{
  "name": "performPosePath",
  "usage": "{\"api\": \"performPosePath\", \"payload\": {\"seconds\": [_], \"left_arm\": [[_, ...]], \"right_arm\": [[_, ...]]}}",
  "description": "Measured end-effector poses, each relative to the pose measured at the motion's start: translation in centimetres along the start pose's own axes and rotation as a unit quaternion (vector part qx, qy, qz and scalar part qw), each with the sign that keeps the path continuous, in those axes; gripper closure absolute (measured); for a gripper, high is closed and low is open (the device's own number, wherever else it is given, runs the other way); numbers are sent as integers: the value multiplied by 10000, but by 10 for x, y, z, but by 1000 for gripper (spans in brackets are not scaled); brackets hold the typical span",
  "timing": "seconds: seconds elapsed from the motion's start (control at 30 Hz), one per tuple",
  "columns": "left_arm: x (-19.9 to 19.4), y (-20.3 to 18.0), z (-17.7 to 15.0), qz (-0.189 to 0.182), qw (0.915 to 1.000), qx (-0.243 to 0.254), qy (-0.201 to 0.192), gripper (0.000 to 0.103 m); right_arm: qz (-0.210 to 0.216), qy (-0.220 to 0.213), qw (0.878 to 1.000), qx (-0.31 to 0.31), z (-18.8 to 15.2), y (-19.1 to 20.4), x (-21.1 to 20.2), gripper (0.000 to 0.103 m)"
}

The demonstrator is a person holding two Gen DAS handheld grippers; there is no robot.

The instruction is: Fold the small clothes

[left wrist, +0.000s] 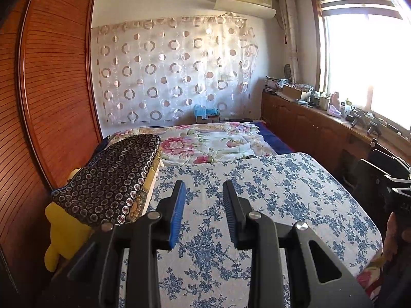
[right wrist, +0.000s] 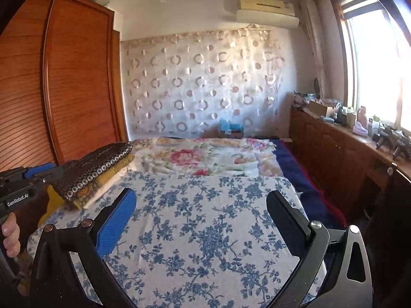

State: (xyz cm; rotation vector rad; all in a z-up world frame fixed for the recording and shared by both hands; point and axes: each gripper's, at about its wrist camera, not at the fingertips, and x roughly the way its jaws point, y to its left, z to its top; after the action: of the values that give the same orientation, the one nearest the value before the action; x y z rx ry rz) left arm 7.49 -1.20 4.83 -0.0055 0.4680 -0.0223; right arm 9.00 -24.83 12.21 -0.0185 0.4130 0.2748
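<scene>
A white cloth with blue flowers point(left wrist: 257, 192) point(right wrist: 200, 231) lies flat over the near part of the bed. My left gripper point(left wrist: 204, 184) hangs above it, its blue-padded jaws a narrow gap apart and holding nothing. My right gripper point(right wrist: 201, 192) is above the same cloth, open wide, with nothing between its fingers. In the right wrist view the left gripper point(right wrist: 55, 168) shows at the left edge, held by a hand point(right wrist: 10, 236). The right gripper's black body point(left wrist: 385, 179) shows at the right edge of the left wrist view.
A folded stack of dark ring-patterned cloth point(left wrist: 113, 174) point(right wrist: 95, 169) sits at the bed's left side, over a yellow plush point(left wrist: 64, 231). A pink-flowered quilt point(left wrist: 205, 141) lies beyond. A wooden wardrobe point(left wrist: 51, 89) stands to the left and a cluttered low cabinet point(left wrist: 321, 123) under the window to the right.
</scene>
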Motion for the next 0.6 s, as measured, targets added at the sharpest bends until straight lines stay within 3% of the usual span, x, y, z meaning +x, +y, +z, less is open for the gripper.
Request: {"api": "performPosePath", "payload": {"seconds": [0.6], "left_arm": [[0,0,0,-15,10000,-6,-1,73]], "right_arm": [[9,-6,10000,-2,0,-1,0,0]]}}
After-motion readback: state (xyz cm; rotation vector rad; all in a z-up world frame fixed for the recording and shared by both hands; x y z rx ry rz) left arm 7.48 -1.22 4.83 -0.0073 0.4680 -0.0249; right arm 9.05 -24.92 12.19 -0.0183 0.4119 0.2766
